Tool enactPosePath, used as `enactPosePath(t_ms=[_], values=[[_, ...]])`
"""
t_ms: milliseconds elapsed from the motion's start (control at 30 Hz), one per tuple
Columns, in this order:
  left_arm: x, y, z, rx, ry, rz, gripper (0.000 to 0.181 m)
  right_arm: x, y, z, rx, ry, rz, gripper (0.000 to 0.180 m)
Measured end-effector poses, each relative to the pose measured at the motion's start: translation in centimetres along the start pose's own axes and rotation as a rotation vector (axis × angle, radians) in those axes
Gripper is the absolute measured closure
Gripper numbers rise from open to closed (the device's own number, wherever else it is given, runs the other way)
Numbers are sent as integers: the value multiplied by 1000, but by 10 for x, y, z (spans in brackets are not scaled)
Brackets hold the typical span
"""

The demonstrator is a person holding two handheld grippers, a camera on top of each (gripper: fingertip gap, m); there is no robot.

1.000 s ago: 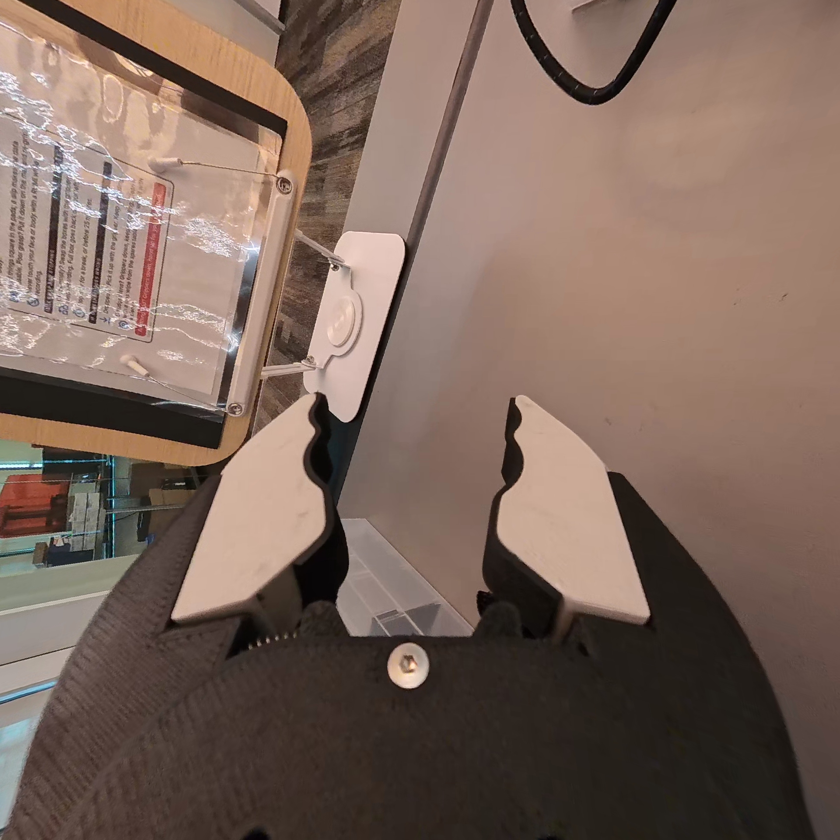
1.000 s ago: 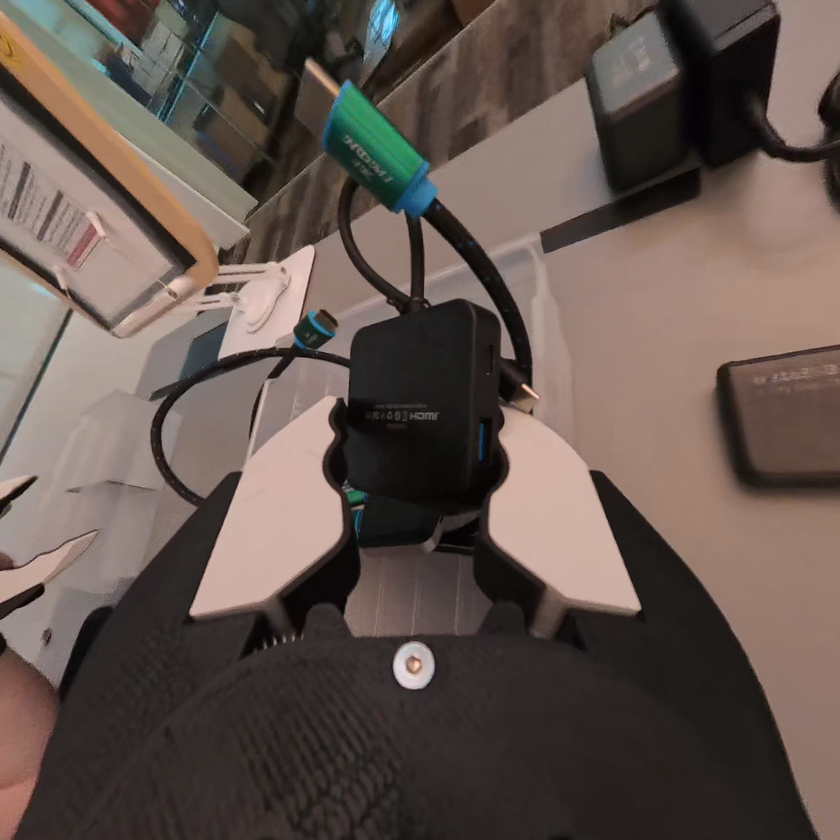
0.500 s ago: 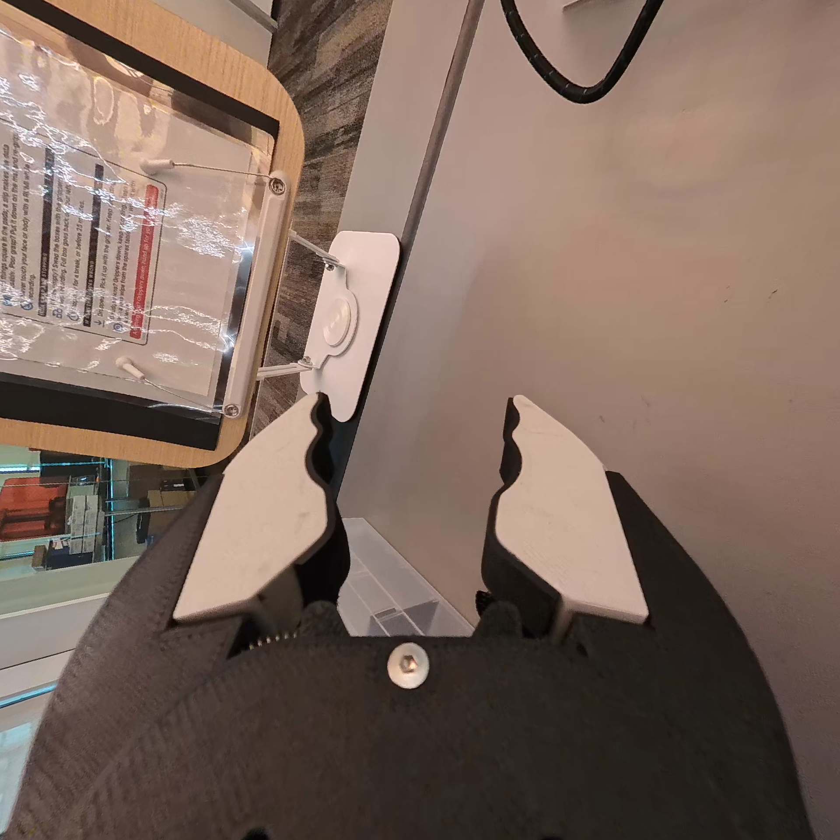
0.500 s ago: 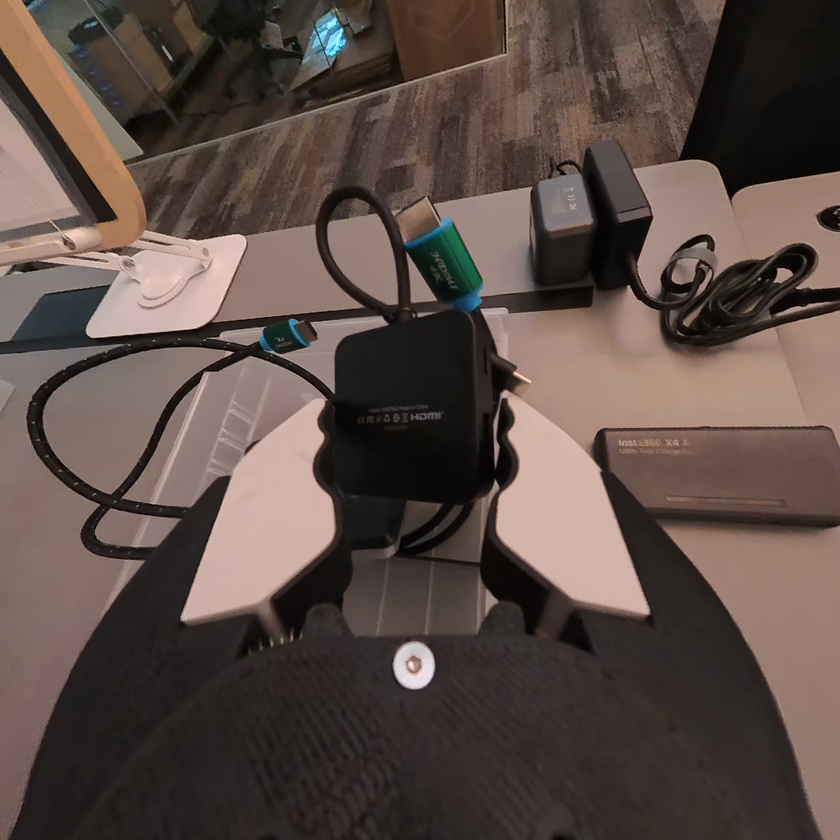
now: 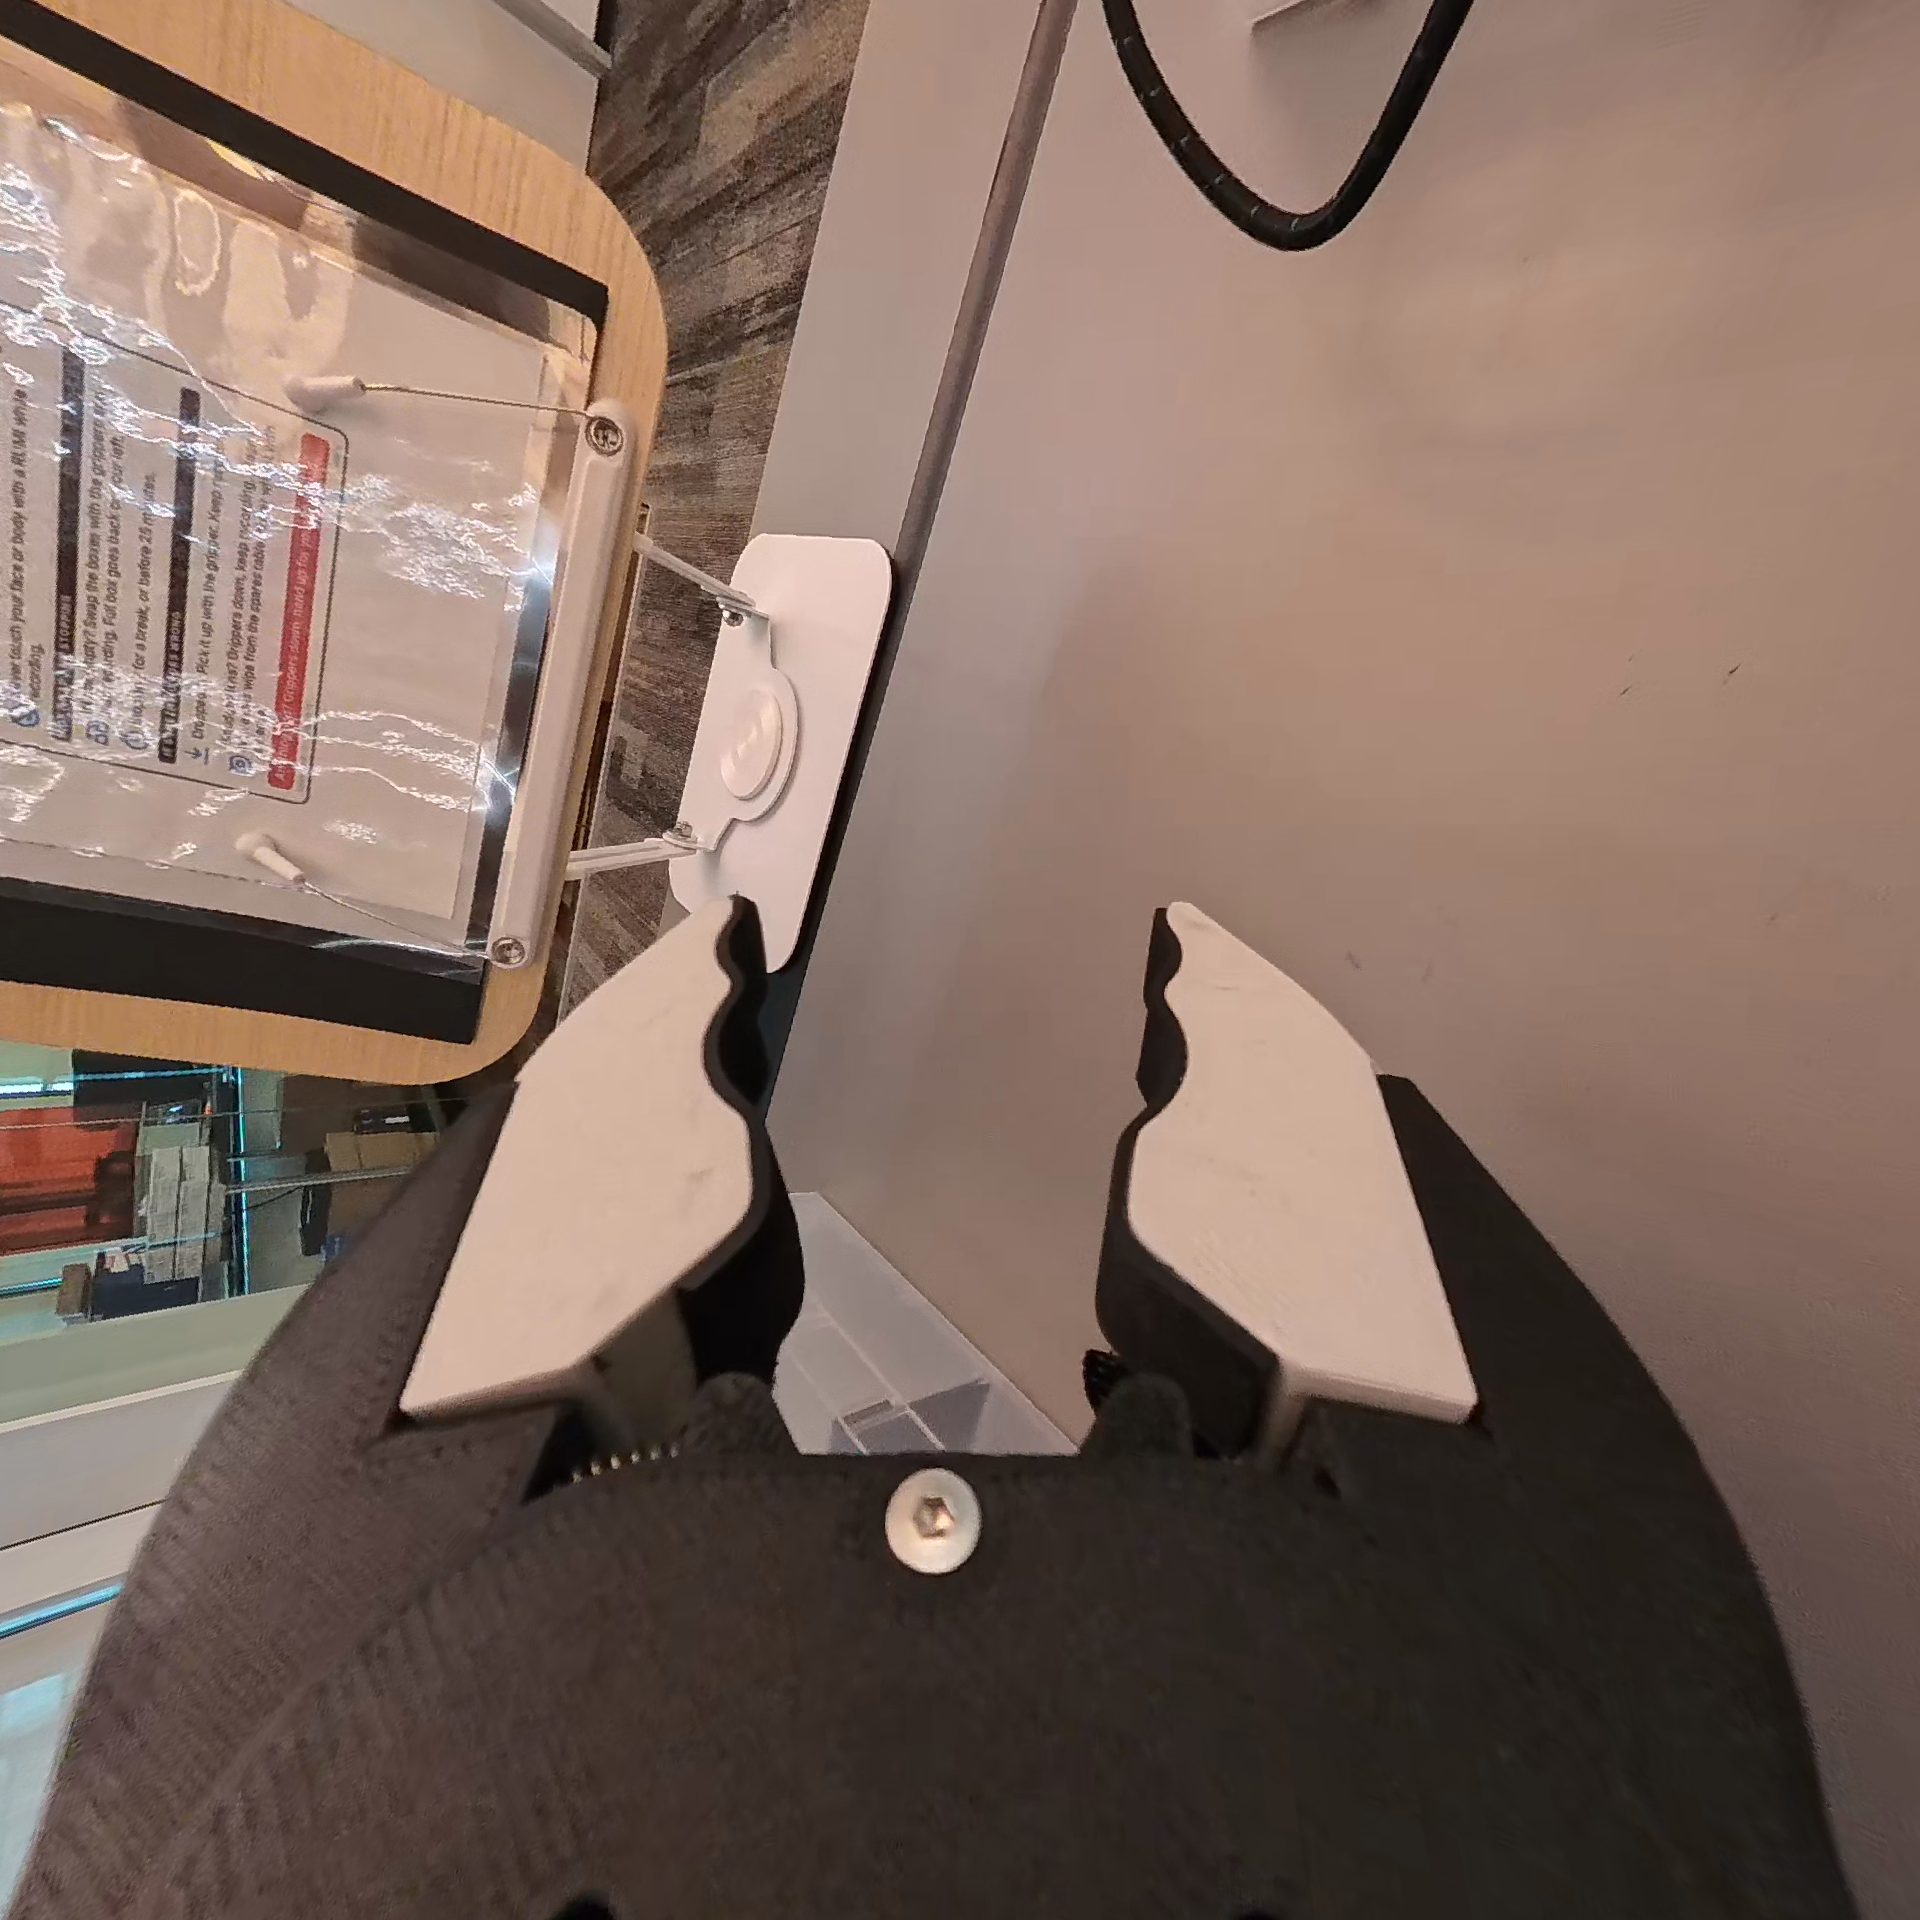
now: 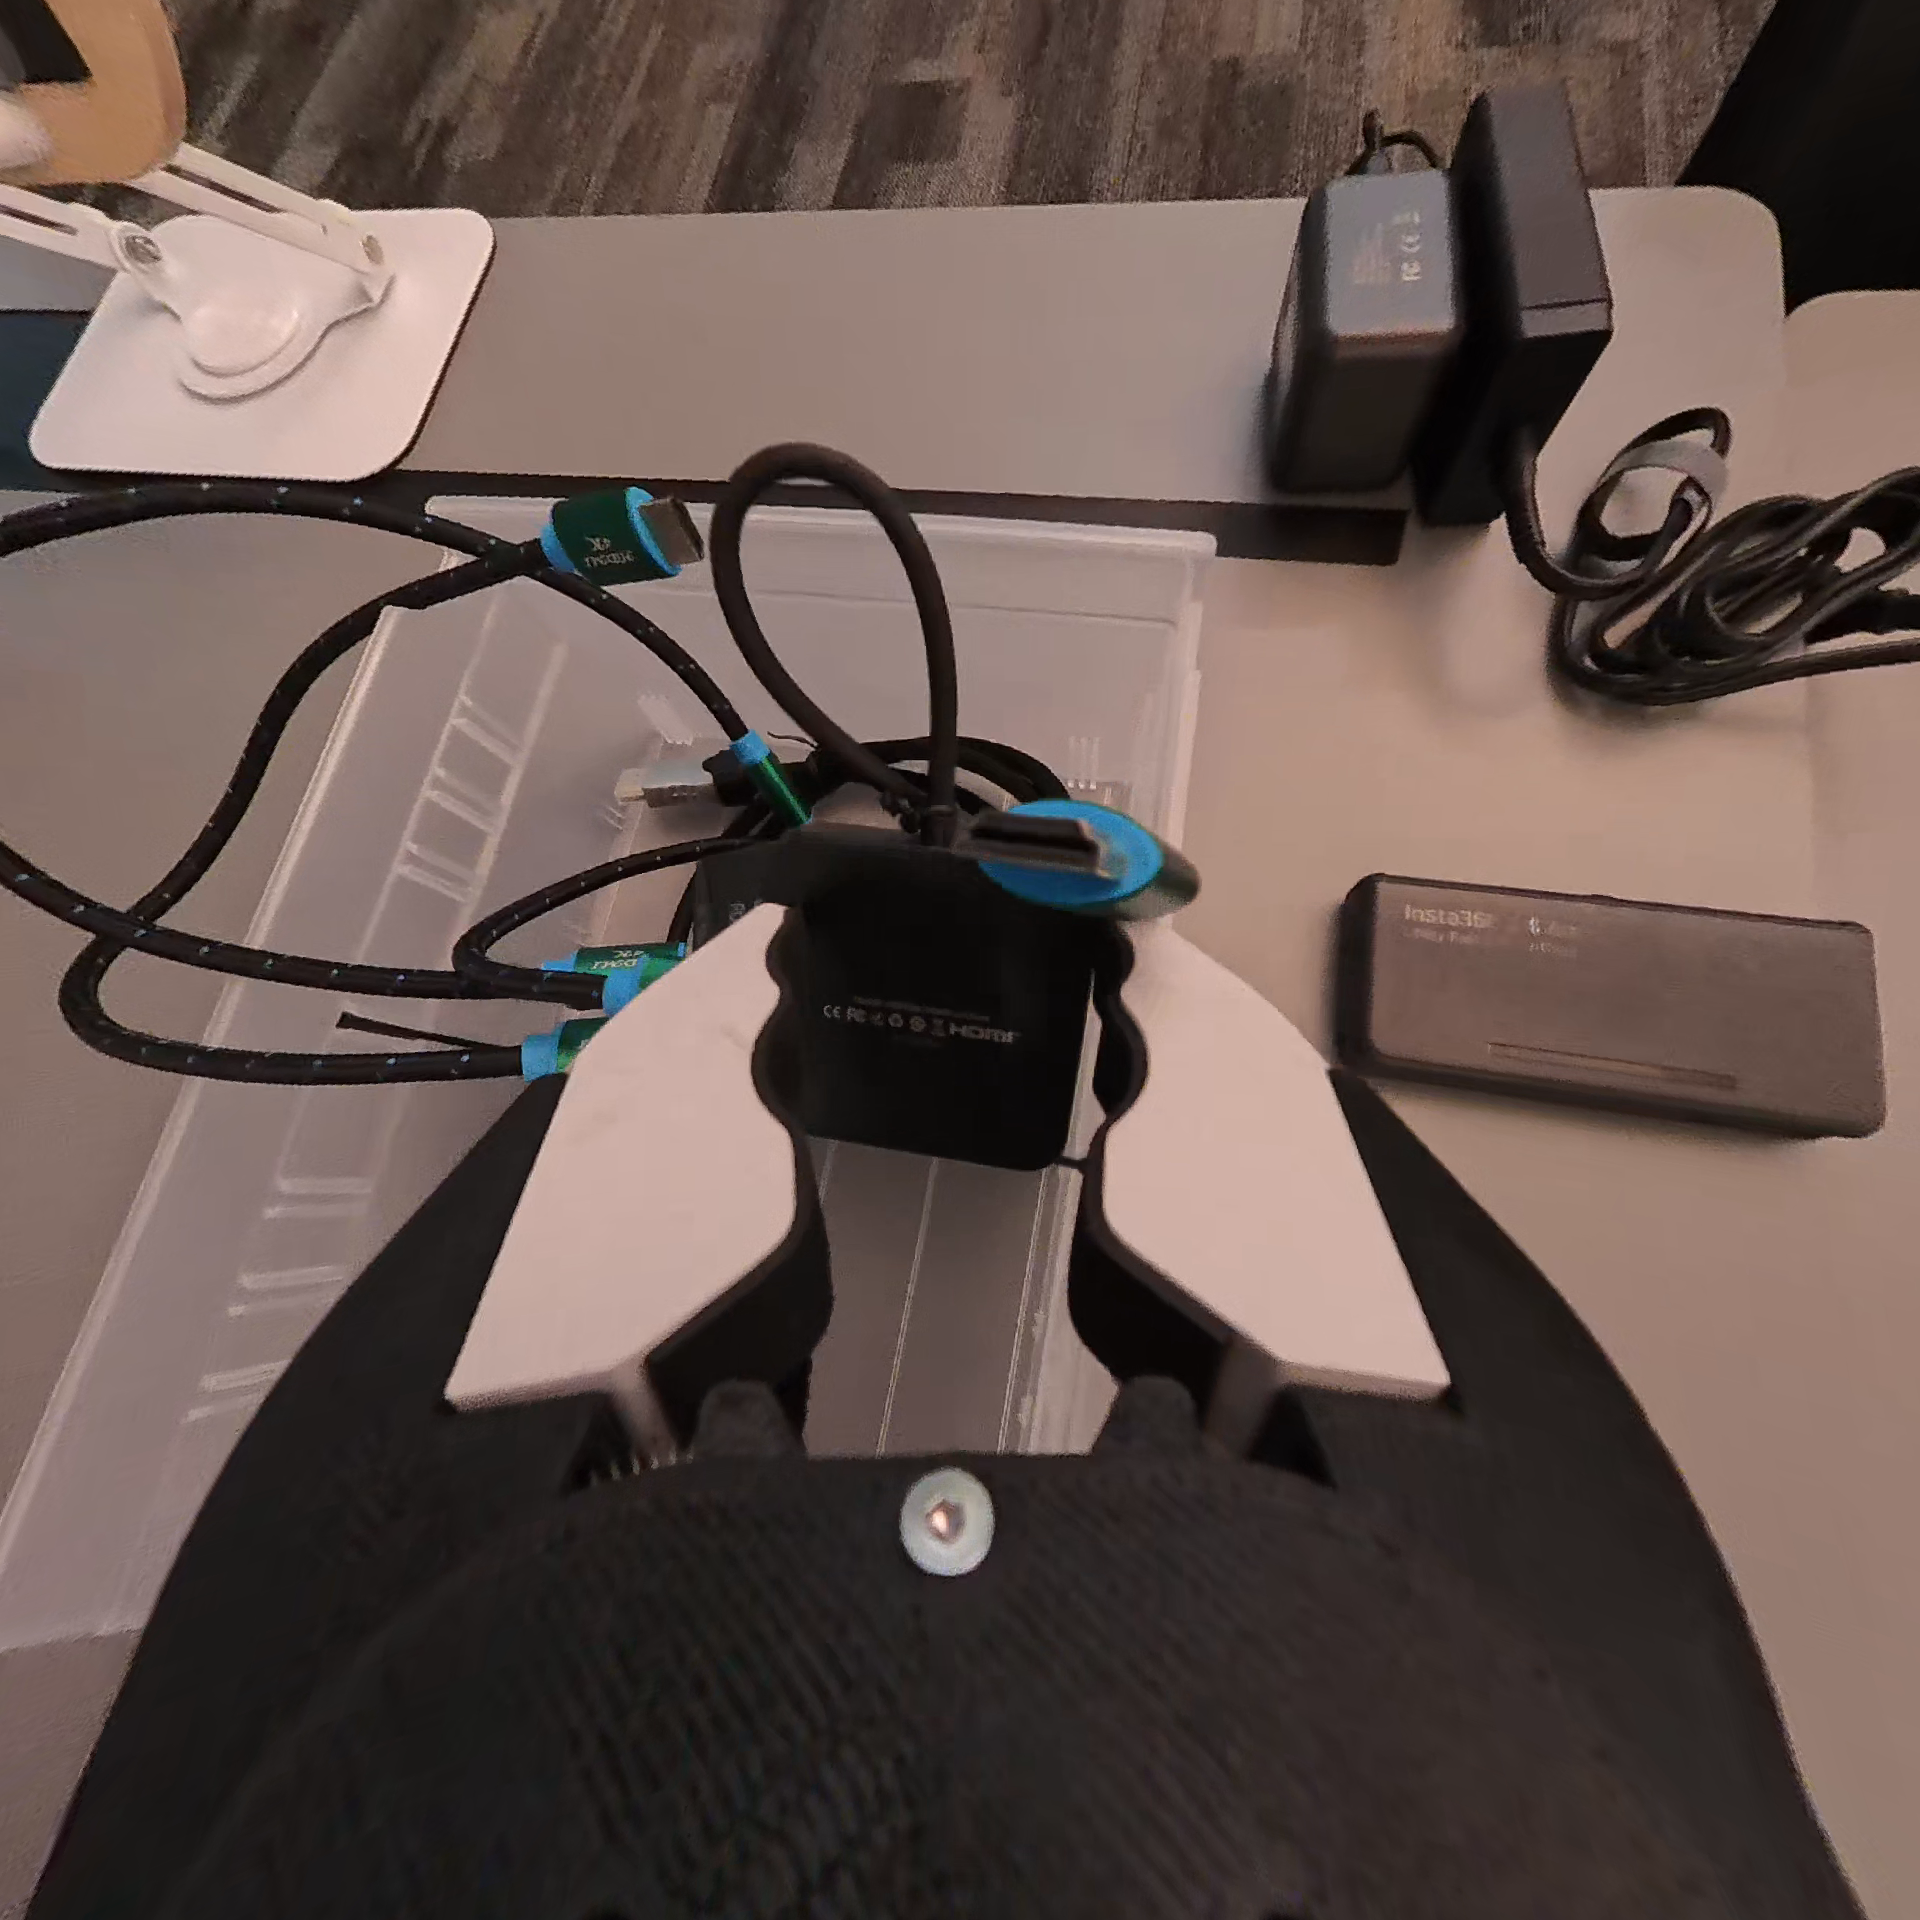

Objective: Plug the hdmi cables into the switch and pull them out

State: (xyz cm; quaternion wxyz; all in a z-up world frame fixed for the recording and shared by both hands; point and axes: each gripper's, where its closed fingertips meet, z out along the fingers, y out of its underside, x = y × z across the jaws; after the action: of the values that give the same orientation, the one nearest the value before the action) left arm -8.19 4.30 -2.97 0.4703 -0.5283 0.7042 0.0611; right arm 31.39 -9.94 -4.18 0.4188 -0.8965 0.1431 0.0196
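Note:
My right gripper (image 6: 940, 951) is shut on the black HDMI switch (image 6: 940, 1029) and holds it above a clear plastic bin (image 6: 1039, 582). The switch's own black lead (image 6: 831, 623) loops up behind it. One green and blue HDMI plug (image 6: 1081, 852) hangs at the switch's far right corner. Another plug (image 6: 623, 535) rests on the bin's far rim. Several more braided HDMI cables (image 6: 260, 977) lie over the bin's left wall. My left gripper (image 5: 951, 930) is open and empty, rolled sideways over the grey table (image 5: 1455, 727). A loop of black cable (image 5: 1278, 197) shows at its top edge.
A white stand base (image 6: 260, 332) with a wood-framed sign (image 5: 312, 623) is at the back left. Two black power adapters (image 6: 1444, 270) and a coiled cord (image 6: 1714, 582) sit at the back right. A dark flat box (image 6: 1610, 1008) lies right of the bin.
My right gripper has tipped forward and down with the switch, and now looks onto the bin. The hanging plug has swung down to the switch's far right corner. My left gripper has barely moved.

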Motion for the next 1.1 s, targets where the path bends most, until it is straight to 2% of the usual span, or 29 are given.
enactPosePath(t_ms=[167, 267, 367, 400, 433, 500, 533, 567, 633, 733, 833, 900, 967, 1100], values=[[2, 0, 2, -3, 5, 2, 111, -7, -8, 6, 101, -61, -98, 130], [4, 0, 3, -6, 10, 7, 111, -3, 0, 11, 43, -90, 47, 130], [4, 1, 3, -10, 11, 8, 111, 8, 2, 3, 12, -9, 12, 133], [3, 1, 3, -8, 12, 6, 111, 16, -2, 0, 32, 62, -34, 142], [4, 1, 3, -7, 14, 4, 111, 23, -8, -2, 76, 131, -103, 163], [3, 1, 2, -8, 12, 6, 111, 11, -11, 3, 117, 104, -227, 171], [3, 1, 2, -8, 12, 7, 111, 5, -3, 8, 66, 68, -251, 168], [3, 1, 2, -8, 11, 7, 111, 8, 6, 13, -10, 88, -244, 161], [2, 1, 1, -4, 10, 1, 111, 16, 16, 17, -107, 146, -236, 160], [-9, 4, -5, 7, 7, -48, 111, 7, 14, 8, -108, 116, -235, 154], [-35, 15, -19, 16, -25, -150, 110, 12, 12, -15, -117, 163, -176, 145], [-63, 32, -36, 7, -74, -259, 108, 14, 25, -25, -178, 159, -95, 134], [-89, 58, -56, -10, -97, -410, 103, 19, 46, -30, -272, 155, -8, 131], [-116, 132, -93, -74, -31, -776, 72, 33, 68, -26, -321, 132, 171, 121]])
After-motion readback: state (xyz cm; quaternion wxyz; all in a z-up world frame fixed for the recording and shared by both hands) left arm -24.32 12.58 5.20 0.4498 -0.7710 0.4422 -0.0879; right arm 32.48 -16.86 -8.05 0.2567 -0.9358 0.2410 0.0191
